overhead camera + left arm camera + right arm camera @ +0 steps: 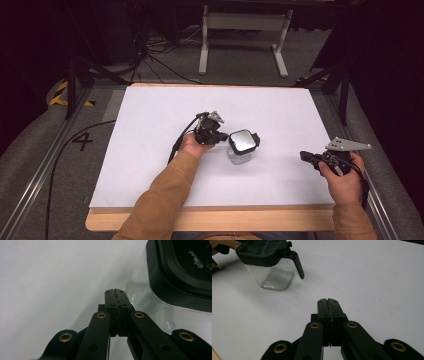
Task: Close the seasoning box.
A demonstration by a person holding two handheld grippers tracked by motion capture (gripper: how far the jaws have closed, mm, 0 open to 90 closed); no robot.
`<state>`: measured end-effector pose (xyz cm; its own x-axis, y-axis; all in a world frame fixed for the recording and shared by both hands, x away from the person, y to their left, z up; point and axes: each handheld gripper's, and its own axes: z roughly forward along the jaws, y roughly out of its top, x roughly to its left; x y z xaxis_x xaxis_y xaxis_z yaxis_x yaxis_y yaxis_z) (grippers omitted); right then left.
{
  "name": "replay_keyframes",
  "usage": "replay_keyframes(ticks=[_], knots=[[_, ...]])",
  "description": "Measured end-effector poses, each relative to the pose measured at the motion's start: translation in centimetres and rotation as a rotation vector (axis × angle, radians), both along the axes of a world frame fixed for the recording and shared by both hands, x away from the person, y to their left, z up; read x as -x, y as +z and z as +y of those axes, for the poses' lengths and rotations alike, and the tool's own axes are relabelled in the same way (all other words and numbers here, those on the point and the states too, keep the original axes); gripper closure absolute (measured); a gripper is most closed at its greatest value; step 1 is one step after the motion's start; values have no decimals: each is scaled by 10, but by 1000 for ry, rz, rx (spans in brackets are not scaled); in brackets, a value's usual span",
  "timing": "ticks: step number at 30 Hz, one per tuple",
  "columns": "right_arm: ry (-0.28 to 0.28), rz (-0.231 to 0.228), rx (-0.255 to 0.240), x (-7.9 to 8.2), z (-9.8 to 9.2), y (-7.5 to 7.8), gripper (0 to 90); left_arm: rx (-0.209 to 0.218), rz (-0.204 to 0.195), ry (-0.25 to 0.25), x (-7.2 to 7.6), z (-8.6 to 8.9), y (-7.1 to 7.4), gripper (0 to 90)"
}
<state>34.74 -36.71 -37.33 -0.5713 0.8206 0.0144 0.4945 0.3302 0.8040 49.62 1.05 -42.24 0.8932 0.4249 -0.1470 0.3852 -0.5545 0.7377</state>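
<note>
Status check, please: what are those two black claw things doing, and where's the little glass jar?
Left gripper shut, empty, beside the glass jar. Right gripper shut, empty, well clear. Jar upright, dark lid on. Nothing between.

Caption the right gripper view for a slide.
Shut right claw over the white table, pointing toward a clear jar with a dark lid.

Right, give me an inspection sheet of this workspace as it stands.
Surface: white tabletop on a wooden base, bare.
Job's things: clear jar with a dark lid, upright, lid latch hanging at its side.
Clutter: nothing seen.
Tongs: left tongs shut, empty, right beside the jar; right tongs shut, empty, apart from the jar.
Cables: black cable trails from the left tongs; more on the floor.
Surroundings: dark room, white stand behind the table.
</note>
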Motion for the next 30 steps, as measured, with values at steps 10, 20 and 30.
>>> replay_keyframes(ticks=[10, 20, 30], knots=[[28, -10, -6, -5, 5, 4, 900, -67, 30, -57, 13, -2, 4, 900], [68, -23, -11, -15, 17, 8, 899, -165, 86, -125, 35, -5, 11, 900], [96, -23, -14, -22, 25, 9, 899, -234, 92, -222, 62, -28, 16, 900]])
